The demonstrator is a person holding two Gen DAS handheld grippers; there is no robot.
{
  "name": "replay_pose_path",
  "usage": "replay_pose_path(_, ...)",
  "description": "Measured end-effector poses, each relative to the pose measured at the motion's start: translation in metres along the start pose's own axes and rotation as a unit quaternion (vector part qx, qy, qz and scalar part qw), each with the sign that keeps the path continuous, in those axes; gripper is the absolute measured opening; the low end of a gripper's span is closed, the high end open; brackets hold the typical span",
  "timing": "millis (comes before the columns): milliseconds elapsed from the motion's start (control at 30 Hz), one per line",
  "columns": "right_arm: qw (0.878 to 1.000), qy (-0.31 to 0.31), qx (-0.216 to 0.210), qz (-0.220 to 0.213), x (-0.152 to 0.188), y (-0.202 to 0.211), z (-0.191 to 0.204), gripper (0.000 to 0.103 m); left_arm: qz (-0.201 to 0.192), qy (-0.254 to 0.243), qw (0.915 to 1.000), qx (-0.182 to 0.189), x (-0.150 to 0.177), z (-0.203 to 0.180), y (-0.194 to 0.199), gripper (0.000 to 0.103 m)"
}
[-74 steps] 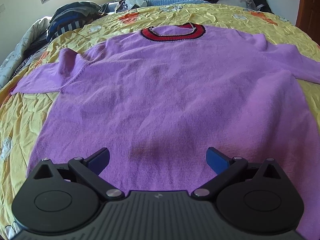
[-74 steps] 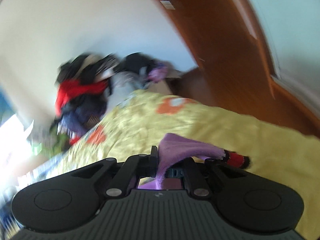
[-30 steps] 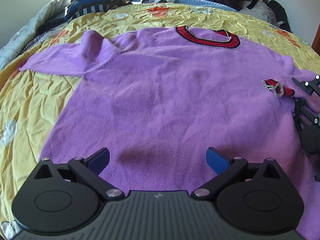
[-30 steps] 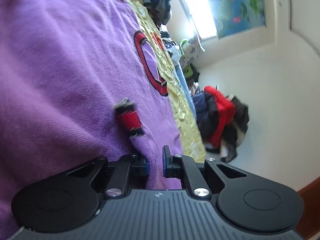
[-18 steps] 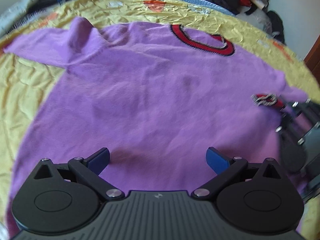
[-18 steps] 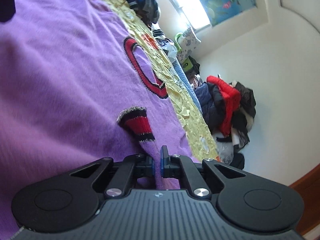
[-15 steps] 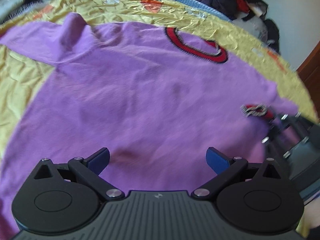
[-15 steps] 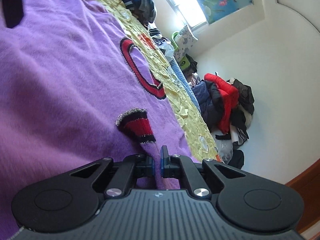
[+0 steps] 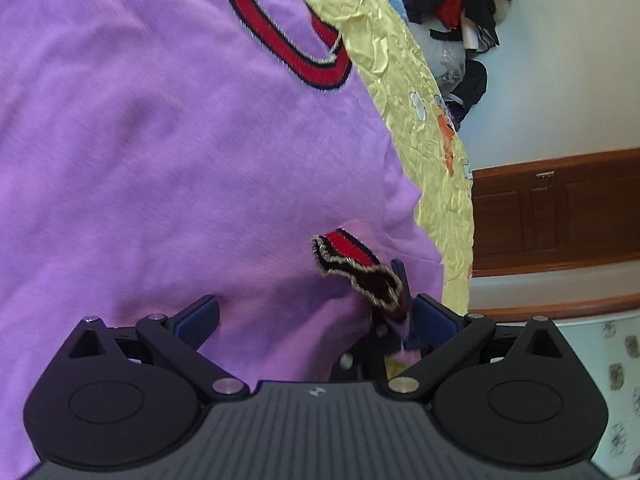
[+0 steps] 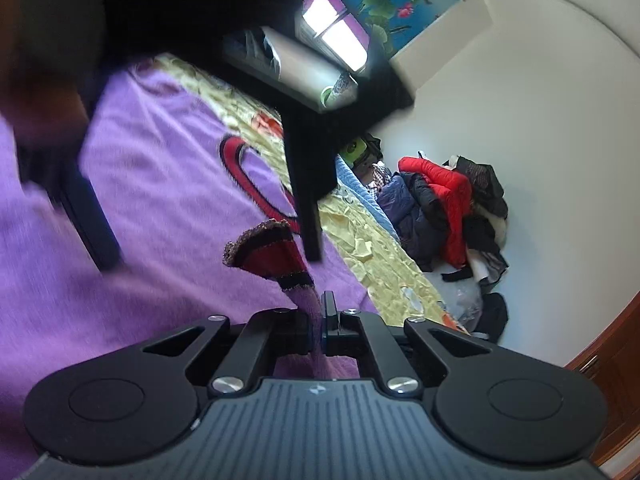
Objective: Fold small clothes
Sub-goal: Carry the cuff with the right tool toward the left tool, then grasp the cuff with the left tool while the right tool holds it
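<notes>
A purple sweater point(image 9: 168, 152) with a red and black collar point(image 9: 288, 52) lies flat on a yellow bedspread point(image 9: 404, 92). Its right sleeve is folded in over the body, and the striped red cuff point(image 9: 352, 260) stands up. My right gripper point(image 10: 318, 320) is shut on that sleeve just below the cuff point(image 10: 272, 256); its fingers also show in the left wrist view point(image 9: 400, 280). My left gripper point(image 9: 316, 312) is open and empty, low over the sweater, with the cuff close to its right finger. It looms blurred at the top left of the right wrist view point(image 10: 96, 216).
A heap of dark and red clothes point(image 10: 444, 208) lies past the bed's far end against a white wall. A brown wooden cabinet point(image 9: 552, 216) stands to the right of the bed. A window point(image 10: 332, 36) is at the far side.
My left gripper has swung right and come in close beside the right gripper and the cuff. The right gripper still holds the sleeve folded over the sweater's body.
</notes>
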State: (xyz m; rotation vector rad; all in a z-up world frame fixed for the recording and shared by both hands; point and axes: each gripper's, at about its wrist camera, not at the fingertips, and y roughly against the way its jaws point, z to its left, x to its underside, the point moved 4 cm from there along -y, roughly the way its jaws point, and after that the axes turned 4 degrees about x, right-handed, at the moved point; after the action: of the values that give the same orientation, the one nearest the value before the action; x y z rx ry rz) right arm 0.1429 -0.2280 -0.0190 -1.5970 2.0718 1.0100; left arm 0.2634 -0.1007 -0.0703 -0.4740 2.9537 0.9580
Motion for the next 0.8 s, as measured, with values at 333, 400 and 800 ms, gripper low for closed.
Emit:
replay_pose_path(333,1.000,-0.005,-0.020,-0.009,-0.003,0.011,0.006,0.007,-0.005,0.055,0.9972,0.051,-0.018,0.001,-0.019,0.102)
replay_pose_path(400,1.000,-0.009,-0.021,-0.008,-0.004,0.011,0.006,0.007,-0.008,0.069,0.9959,0.058,-0.020,0.004,-0.019,0.092)
replay_pose_path(800,0.999,-0.014,-0.042,0.003,-0.013,0.008,0.008,0.007,-0.048,0.041,0.9972,0.041,-0.025,0.009,-0.002,0.009)
